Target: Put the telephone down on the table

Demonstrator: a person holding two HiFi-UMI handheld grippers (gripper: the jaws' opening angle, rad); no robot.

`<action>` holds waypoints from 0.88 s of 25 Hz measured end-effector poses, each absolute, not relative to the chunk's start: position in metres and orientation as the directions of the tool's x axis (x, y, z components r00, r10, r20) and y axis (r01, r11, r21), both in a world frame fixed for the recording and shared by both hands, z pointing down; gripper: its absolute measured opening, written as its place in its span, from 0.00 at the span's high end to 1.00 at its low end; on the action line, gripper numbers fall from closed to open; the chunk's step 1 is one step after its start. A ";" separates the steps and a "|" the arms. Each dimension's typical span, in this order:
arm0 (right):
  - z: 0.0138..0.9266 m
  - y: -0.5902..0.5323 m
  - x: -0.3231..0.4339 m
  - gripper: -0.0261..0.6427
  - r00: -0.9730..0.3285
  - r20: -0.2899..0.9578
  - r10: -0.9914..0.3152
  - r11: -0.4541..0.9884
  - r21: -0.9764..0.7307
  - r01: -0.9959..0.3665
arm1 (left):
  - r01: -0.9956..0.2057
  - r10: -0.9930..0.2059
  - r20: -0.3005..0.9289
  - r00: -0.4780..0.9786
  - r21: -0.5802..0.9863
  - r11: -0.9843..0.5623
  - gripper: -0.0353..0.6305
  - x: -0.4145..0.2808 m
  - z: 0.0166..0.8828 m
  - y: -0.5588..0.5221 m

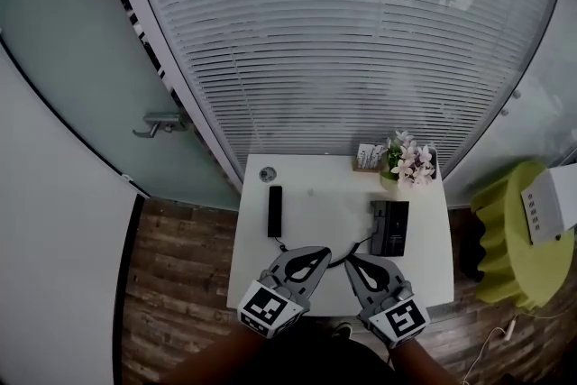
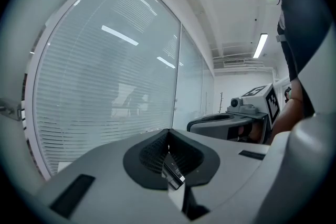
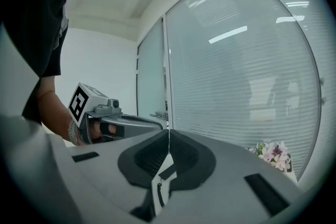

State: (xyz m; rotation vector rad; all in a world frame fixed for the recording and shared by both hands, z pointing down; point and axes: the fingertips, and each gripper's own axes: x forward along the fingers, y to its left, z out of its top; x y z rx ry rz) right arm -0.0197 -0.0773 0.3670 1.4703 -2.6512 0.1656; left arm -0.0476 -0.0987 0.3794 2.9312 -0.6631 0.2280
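Pink flowers [image 1: 410,162] just beside a small white box [image 1: 367,157] (slatted blinds [image 1: 343,41] behind), lime-green stool [image 1: 505,234] well apart

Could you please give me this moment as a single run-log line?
left gripper: shut, empty | right gripper: shut, empty | handset: lying on table, left of phone base

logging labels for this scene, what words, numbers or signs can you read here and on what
No text is readable.
Small white box by the flowers: print too small to read.
Telephone base: nothing legible.
White panel at right: dark marks, too blurred.
Cubes on left claw and right claw: square marker patterns, no letters.
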 end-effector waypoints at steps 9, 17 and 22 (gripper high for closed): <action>0.354 -0.068 -0.003 0.93 -0.521 0.091 -0.849 0.521 -0.019 -0.853 | -0.446 -0.436 0.128 0.891 0.065 -0.893 0.93 -0.031 0.370 -0.080; 0.348 -0.065 0.008 0.93 -0.514 0.069 -0.855 0.513 -0.034 -0.858 | -0.456 -0.451 0.073 0.890 0.067 -0.888 0.93 -0.023 0.357 -0.074; 0.348 -0.063 0.011 0.93 -0.512 0.071 -0.856 0.511 -0.038 -0.859 | -0.446 -0.441 0.087 0.893 0.041 -0.894 0.93 -0.020 0.356 -0.073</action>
